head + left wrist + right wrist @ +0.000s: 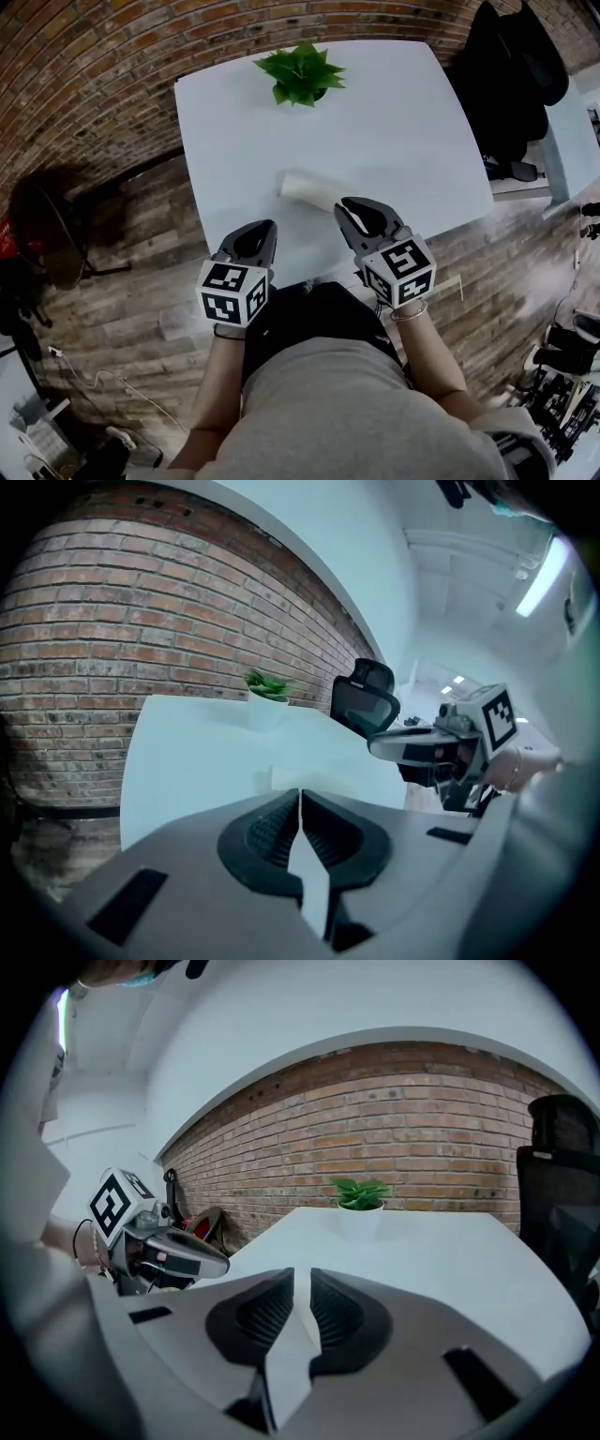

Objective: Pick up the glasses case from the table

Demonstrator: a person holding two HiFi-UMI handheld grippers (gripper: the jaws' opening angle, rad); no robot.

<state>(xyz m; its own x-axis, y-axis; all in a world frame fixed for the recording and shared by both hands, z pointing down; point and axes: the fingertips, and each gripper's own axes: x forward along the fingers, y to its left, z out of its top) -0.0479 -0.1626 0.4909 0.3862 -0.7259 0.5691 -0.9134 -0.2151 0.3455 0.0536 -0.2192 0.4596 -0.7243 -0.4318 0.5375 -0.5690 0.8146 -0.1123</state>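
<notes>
The glasses case (308, 188) is a pale, whitish oblong lying on the white table (403, 131) near its front edge. In the head view my left gripper (263, 228) hovers at the front edge, short of the case and to its left, jaws shut and empty. My right gripper (352, 210) sits just right of the case's near end, jaws a narrow gap apart with nothing between them. In the left gripper view the case (282, 778) shows faintly just beyond my left gripper (300, 794). The right gripper view shows my right gripper (302, 1275) over bare tabletop.
A potted green plant (302, 73) stands at the table's far edge before the brick wall. A black office chair with dark coats (511, 84) is at the right. A round fan (47, 234) stands on the wooden floor at the left.
</notes>
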